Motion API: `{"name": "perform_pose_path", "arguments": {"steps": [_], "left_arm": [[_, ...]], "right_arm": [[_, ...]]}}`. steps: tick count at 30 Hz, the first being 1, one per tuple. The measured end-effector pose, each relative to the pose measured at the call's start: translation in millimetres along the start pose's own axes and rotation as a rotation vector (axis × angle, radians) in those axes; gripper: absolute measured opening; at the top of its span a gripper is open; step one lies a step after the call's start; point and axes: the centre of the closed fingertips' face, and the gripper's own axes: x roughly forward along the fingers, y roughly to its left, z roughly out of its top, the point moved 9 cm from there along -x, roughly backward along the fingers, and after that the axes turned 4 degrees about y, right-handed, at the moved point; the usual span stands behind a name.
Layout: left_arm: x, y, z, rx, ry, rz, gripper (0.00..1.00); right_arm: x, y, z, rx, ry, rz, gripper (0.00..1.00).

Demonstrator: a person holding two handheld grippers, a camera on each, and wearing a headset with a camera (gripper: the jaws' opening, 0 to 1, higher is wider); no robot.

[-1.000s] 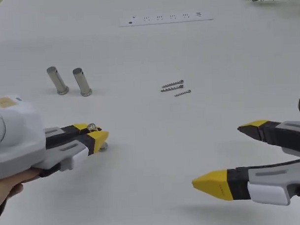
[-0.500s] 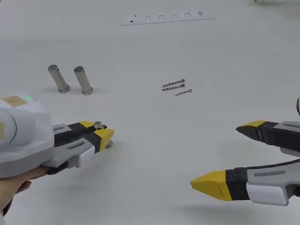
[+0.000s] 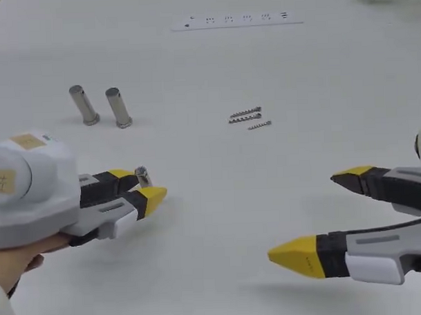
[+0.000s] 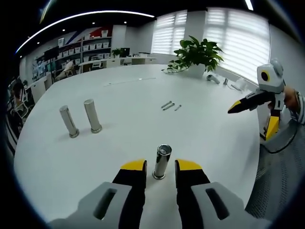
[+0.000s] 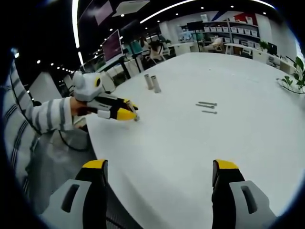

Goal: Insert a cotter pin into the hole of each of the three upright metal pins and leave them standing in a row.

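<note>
My left gripper [image 3: 148,187] [image 4: 159,168] is shut on one upright metal pin [image 3: 140,176] [image 4: 162,161], low over the white table at the near left. Two more metal pins [image 3: 83,105] [image 3: 119,107] stand side by side farther back on the left, and the left gripper view has them as well [image 4: 69,121] [image 4: 92,115]. Three cotter pins [image 3: 249,118] [image 4: 170,105] [image 5: 207,106] lie together mid-table. My right gripper [image 3: 320,216] [image 5: 159,167] hovers open and empty at the near right.
A white power strip [image 3: 237,20] lies along the far side of the table. A potted plant [image 4: 198,55] stands at the far right corner. Bare tabletop [image 3: 218,192] stretches between the two grippers. A person's striped sleeve [image 5: 45,117] holds the left gripper.
My left gripper has moved a little to the right with the metal pin in it. The right gripper has stayed in place and open. The head camera has tilted slightly.
</note>
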Motion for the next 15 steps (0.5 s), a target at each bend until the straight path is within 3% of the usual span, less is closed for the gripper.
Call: {"name": "perform_pose_path", "arguments": {"steps": [3,8,12,15], "left_arm": [[-3.0,3.0,-0.1,-0.015,0.001,0.018,0.29],[-10.0,8.8,1.4,-0.027,-0.010,0.038,0.49],[-17.8,10.4,3.2,-0.030,-0.008,0.026,0.55],[-23.6,9.3,4.9,-0.021,-0.018,0.005,0.66]], "right_arm": [[-0.7,-1.2,1.3,-0.005,-0.002,-0.006,0.91],[0.7,-5.0,6.8,-0.006,-0.006,-0.007,0.90],[0.5,-12.2,14.4,-0.059,0.022,-0.024,0.88],[-1.8,-19.0,24.2,-0.117,0.040,-0.033,0.87]]}}
